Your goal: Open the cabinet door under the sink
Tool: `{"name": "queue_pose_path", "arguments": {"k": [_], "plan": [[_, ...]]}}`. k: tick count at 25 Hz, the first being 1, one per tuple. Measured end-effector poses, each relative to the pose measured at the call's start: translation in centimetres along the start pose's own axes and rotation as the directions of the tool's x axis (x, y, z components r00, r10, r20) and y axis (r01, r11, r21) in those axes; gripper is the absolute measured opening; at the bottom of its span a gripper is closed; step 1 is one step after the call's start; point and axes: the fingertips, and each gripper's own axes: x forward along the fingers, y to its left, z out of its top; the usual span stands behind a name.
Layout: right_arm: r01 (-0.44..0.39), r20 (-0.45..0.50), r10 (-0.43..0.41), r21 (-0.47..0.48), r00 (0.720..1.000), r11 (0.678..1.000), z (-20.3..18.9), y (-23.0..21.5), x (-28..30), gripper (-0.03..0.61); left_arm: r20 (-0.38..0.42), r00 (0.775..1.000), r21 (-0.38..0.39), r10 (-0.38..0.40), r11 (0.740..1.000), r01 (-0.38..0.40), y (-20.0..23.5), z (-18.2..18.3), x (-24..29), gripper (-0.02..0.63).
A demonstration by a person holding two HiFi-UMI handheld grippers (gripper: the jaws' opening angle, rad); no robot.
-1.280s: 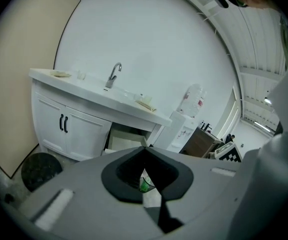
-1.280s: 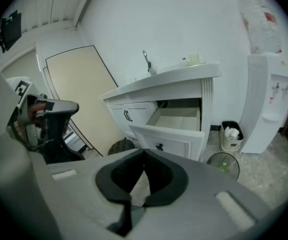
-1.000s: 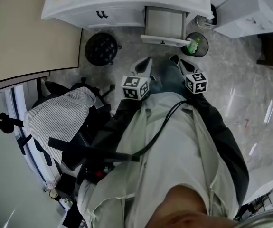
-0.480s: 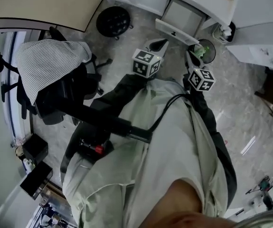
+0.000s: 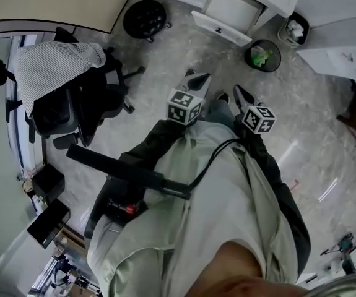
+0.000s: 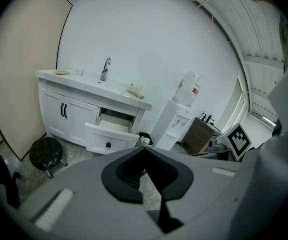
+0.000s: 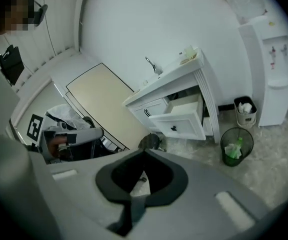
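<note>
The white sink cabinet [image 6: 73, 115] stands against the far wall, with a faucet [image 6: 104, 69] on top. Its two doors carry black handles [image 6: 63, 111] and look closed. Right of the doors, a drawer [image 6: 110, 137] stands pulled out; it also shows in the head view, the drawer [image 5: 226, 16], and in the right gripper view, the drawer [image 7: 182, 124]. My left gripper [image 5: 196, 79] and right gripper [image 5: 237, 93] hang side by side over the floor, well short of the cabinet. Both are shut and hold nothing. Each gripper's own view shows its tips meeting: left gripper [image 6: 144, 148], right gripper [image 7: 145, 152].
A black round stool [image 5: 145, 18] stands left of the drawer. Right of it are a mesh bin [image 5: 263, 55] holding a green bottle and a small white bin [image 5: 295, 28]. A water dispenser [image 6: 176, 125] stands beside the cabinet. An office chair with a striped cloth [image 5: 57, 73] is at the left.
The cabinet and drawer have slid toward the top of the head view. Both grippers now hang farther back from the drawer front. Their jaws stay shut.
</note>
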Motion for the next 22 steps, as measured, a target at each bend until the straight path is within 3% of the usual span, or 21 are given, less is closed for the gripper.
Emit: {"name": "queue_pose_path", "arguments": {"k": [5, 8, 12, 18, 22], "plan": [[-0.055, -0.025, 0.056, 0.043, 0.998, 0.998, -1.8, 1.2, 0.1, 0.000, 0.018, 0.999, 0.003, 0.035, 0.999, -0.035, 0.6, -0.6, -1.6, 0.008], [0.006, 0.060, -0.007, 0.019, 0.998, 1.000, 0.0, 1.1, -0.6, 0.000, 0.012, 0.999, 0.062, -0.045, 0.997, 0.044, 0.0, 0.3, -0.7, 0.008], [0.051, 0.121, -0.057, 0.048, 0.991, 0.998, 1.1, 1.7, 0.2, 0.000, -0.006, 0.989, 0.182, -0.147, 0.972, 0.146, -0.1, 2.0, -0.3, 0.008], [0.094, 0.118, -0.094, 0.003, 0.989, 0.996, -0.2, 5.0, 2.1, 0.000, -0.061, 0.974, 0.154, -0.218, 0.962, 0.225, 2.7, 2.3, -0.8, 0.008], [0.136, 0.128, -0.143, 0.065, 0.981, 0.989, -1.3, 5.0, 1.9, 0.000, -0.105, 0.956, 0.175, -0.274, 0.941, 0.289, 2.5, 1.9, -0.3, 0.008]]}}
